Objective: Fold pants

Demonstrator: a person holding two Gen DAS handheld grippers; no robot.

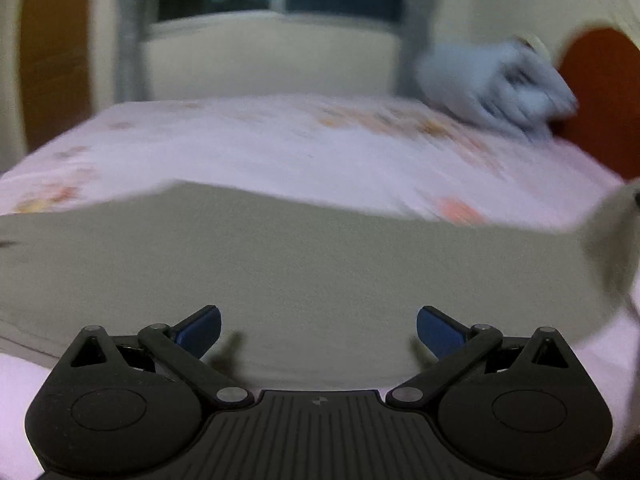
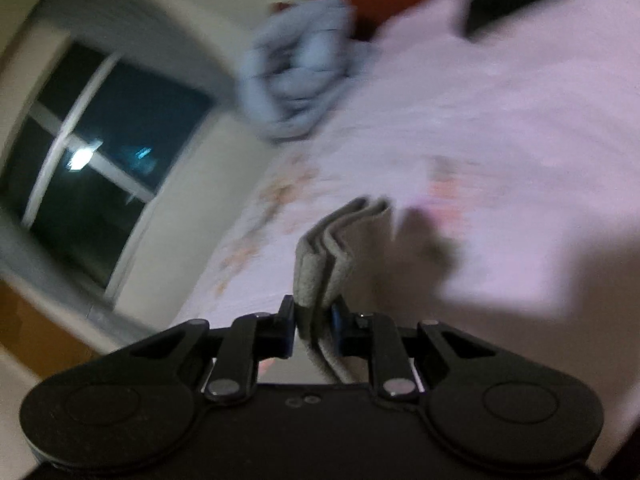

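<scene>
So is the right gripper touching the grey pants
Touching. The right wrist view shows the right gripper with both pads pressed on a folded bunch of the grey pants.

Bed (image 1: 248, 148) covered by a pale pink sheet (image 2: 500, 128) printed with blurred orange-pink flowers. Grey-green pants (image 1: 304, 272) lay spread flat across the near part of the sheet in the left wrist view, their far edge running roughly straight across it. A crumpled pale blue garment (image 1: 496, 84) rested on the sheet at the far right corner, well apart from the pants, close to a red-brown headboard (image 1: 600, 92).
</scene>
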